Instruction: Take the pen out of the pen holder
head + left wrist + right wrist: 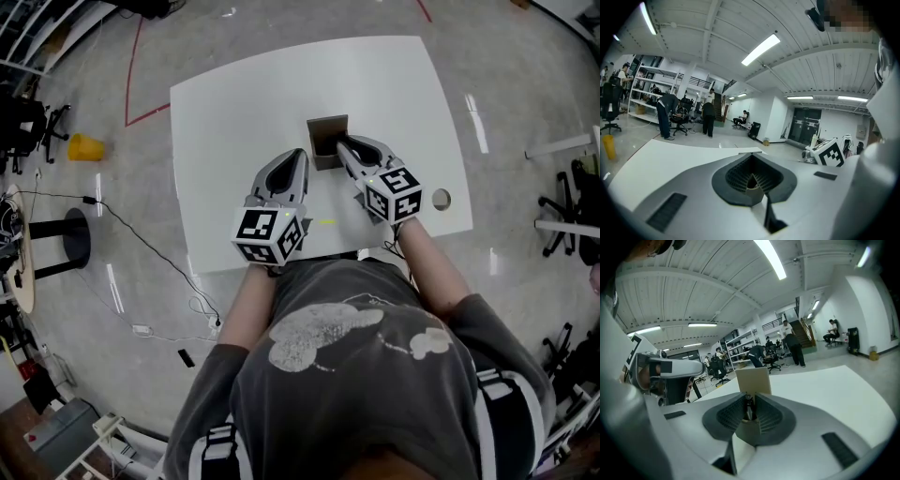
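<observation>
Your right claw (pixel 749 412) is clamped on the dark pen (pixel 749 404), which stands at the mouth of the brown pen holder (pixel 327 137) on the white desk (pixel 234 103). Your left claw (pixel 752 180) is closed and empty, just beside the holder.

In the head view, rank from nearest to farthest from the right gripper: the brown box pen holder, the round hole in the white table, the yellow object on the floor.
1. Brown box pen holder: at the right gripper, which grips its dark pen.
2. Round hole in the white table: right, near the edge.
3. Yellow object on the floor: far left.
</observation>
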